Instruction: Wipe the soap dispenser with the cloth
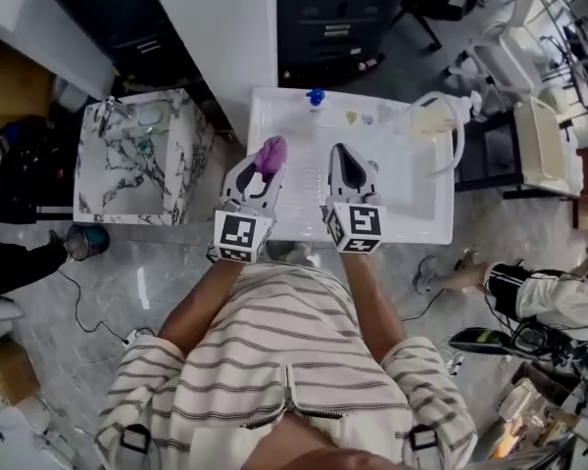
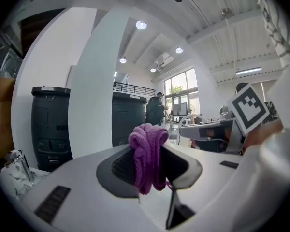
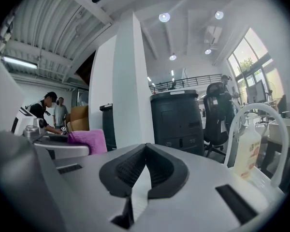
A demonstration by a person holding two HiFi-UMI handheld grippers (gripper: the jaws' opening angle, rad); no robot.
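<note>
1 soap dispenser [image 1: 432, 117] on white table [image 1: 412, 199]

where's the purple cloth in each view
head view: purple cloth upper centre-left, in the left gripper above the white table
left gripper view: it hangs at centre, pinched between the jaws
right gripper view: it shows at middle left
shared landmark: the white pillar behind, in all three

place: open office-style workspace | signs: office chair [image 3: 216, 114], black cabinets [image 3: 176, 122], tall windows [image 2: 181, 88], mezzanine railing [image 3: 183, 83]
</note>
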